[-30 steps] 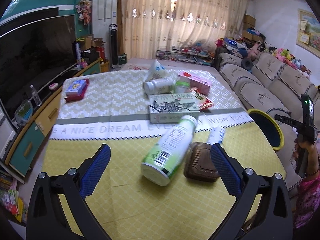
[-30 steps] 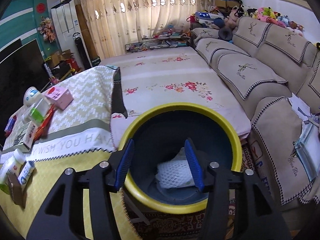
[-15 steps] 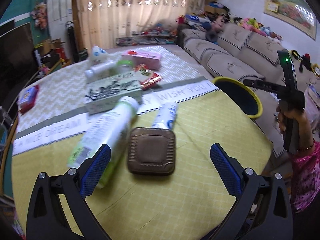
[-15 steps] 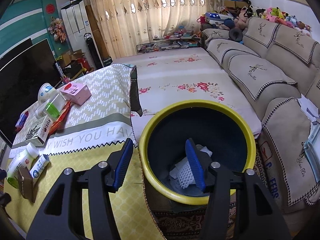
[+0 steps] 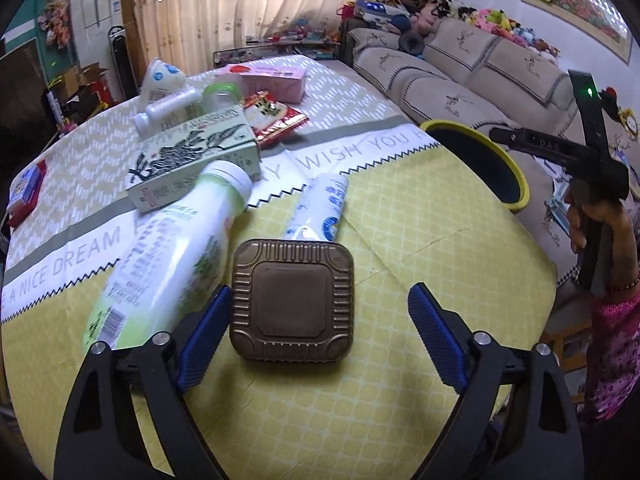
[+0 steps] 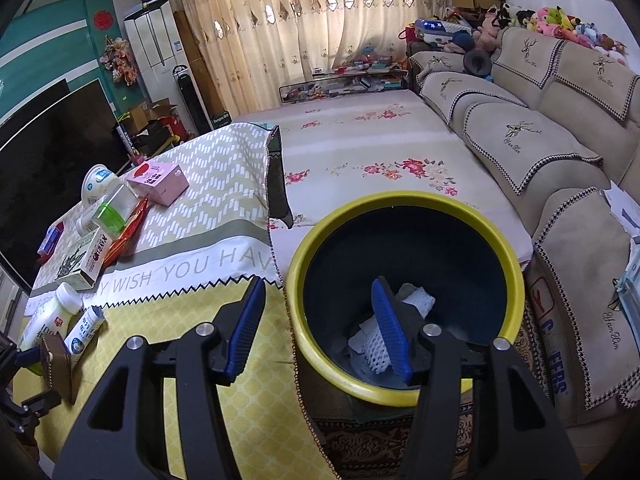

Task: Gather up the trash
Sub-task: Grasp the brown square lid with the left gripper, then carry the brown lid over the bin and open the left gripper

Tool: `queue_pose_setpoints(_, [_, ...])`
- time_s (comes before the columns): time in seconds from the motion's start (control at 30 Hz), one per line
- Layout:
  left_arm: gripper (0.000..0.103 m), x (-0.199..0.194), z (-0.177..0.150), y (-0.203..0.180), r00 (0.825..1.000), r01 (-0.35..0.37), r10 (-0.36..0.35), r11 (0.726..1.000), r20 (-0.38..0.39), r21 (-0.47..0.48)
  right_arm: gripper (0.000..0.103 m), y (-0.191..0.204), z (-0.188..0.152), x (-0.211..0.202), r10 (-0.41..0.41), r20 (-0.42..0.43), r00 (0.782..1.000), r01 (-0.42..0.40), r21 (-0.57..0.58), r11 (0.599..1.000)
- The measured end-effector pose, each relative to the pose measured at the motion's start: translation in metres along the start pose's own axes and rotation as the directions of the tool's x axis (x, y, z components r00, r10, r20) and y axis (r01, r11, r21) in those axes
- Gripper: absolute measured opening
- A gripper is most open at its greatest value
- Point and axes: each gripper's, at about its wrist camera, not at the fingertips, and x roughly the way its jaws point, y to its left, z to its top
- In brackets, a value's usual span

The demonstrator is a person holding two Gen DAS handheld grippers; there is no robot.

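A brown ribbed square container (image 5: 292, 300) lies flat on the yellow tablecloth (image 5: 420, 240). My left gripper (image 5: 319, 292) straddles it with jaws closing. The left pad (image 5: 204, 332) is at its edge; the right pad (image 5: 436, 336) stands well apart. A green-and-white bottle (image 5: 172, 264) lies against the left finger, and a small white tube (image 5: 320, 208) lies just beyond. My right gripper (image 6: 318, 284) hangs open and empty over the near left rim of the yellow-rimmed dark bin (image 6: 400, 196). White foam netting (image 6: 376, 348) lies in the bin's bottom.
Farther along the table are a green carton (image 5: 192, 164), a red snack packet (image 5: 276, 118), a pink box (image 5: 268, 78) and a white cup (image 5: 160, 76). The bin (image 5: 516, 184) stands off the table's right edge, before a beige sofa (image 6: 540, 140). A television (image 6: 52, 140) stands at left.
My left gripper has come down and forward from a high view of the table, so the brown container now sits between its narrowing jaws. The right gripper has drawn back slightly from the bin.
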Motion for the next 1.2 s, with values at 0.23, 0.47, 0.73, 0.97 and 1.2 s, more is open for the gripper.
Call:
queue_pose_setpoints(0.23, [0.068,0.02,0.0,0.006,0.998,0.007,-0.009,0.999,-0.06,-0.032,0.053,-0.002,-0.001,0.003,0.014,-0.005,1.0,-0.013,0.007,1.0])
queue_pose_setpoints(0.47, [0.067,0.015,0.0,0.003,0.999,0.002,-0.003,1.0,-0.047,-0.022,0.053,-0.006,-0.002,0.004,0.024,-0.01,1.0,-0.024,0.02,1.0])
queue_pose_setpoints(0.73, [0.067,-0.005,0.006,-0.001,1.0,-0.019,0.019,1.0,-0.001,-0.016,0.053,-0.003,-0.002,0.003,0.035,-0.011,0.999,-0.035,0.008,0.999])
queue_pose_setpoints(0.97, [0.067,-0.03,0.027,-0.024,0.998,-0.005,0.003,0.999,0.057,0.04,0.053,-0.01,0.0,-0.009,0.005,0.021,1.0,-0.006,0.004,1.0])
queue_pose_setpoints(1.2, [0.067,-0.01,0.071,-0.068,0.995,0.079,-0.086,0.99,0.057,0.12,0.053,-0.046,0.001,-0.034,-0.082,0.076,0.994,0.079,0.049,0.996])
